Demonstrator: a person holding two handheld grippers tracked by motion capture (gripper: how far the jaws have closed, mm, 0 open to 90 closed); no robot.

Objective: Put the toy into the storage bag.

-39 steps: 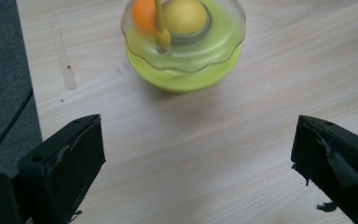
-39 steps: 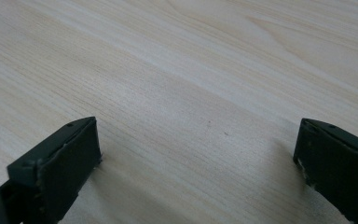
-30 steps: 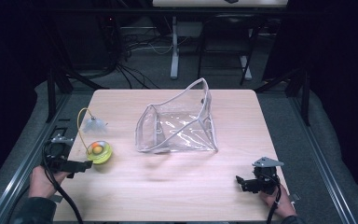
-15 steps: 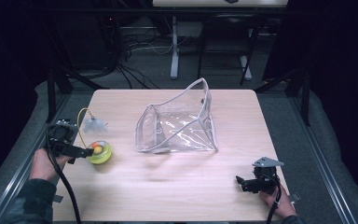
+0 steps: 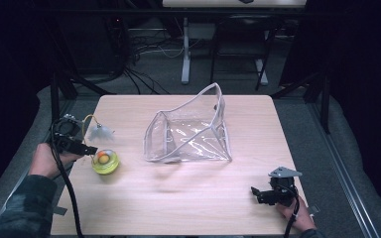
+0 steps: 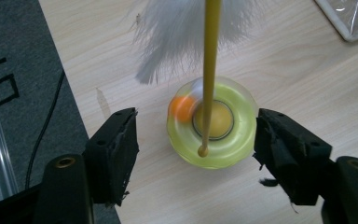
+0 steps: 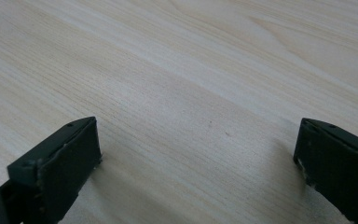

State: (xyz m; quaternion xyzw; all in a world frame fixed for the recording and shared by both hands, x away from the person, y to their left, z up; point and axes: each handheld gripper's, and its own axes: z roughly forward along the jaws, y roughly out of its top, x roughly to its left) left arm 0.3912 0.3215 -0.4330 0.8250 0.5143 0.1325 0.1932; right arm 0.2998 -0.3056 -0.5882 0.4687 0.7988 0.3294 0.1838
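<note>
A yellow-green round toy point(image 6: 209, 123) with an orange ball point(image 6: 179, 106) in its rim sits on the table at the left point(image 5: 105, 161). A yellow stick point(image 6: 209, 70) rises from its hub to a white feather tuft point(image 6: 177, 32) point(image 5: 100, 132). My left gripper point(image 6: 198, 116) point(image 5: 87, 148) straddles the toy. Its jaws have just been closing; the right pad point(image 6: 279, 140) is almost at the rim, and the left pad point(image 6: 119, 140) stands clear of it. My right gripper point(image 7: 199, 123) point(image 5: 255, 192) rests open over bare wood at the front right.
A clear plastic pouch point(image 5: 188, 131) with a grey zipper edge stands open in the middle of the wooden table point(image 5: 178, 208). Grey floor and cables lie beyond the left edge point(image 6: 23, 93). A dark stand and wiring fill the back.
My left hand has moved away from the front edge and up, toward the feather toy, so the jaws now flank it. The right hand has stayed put.
</note>
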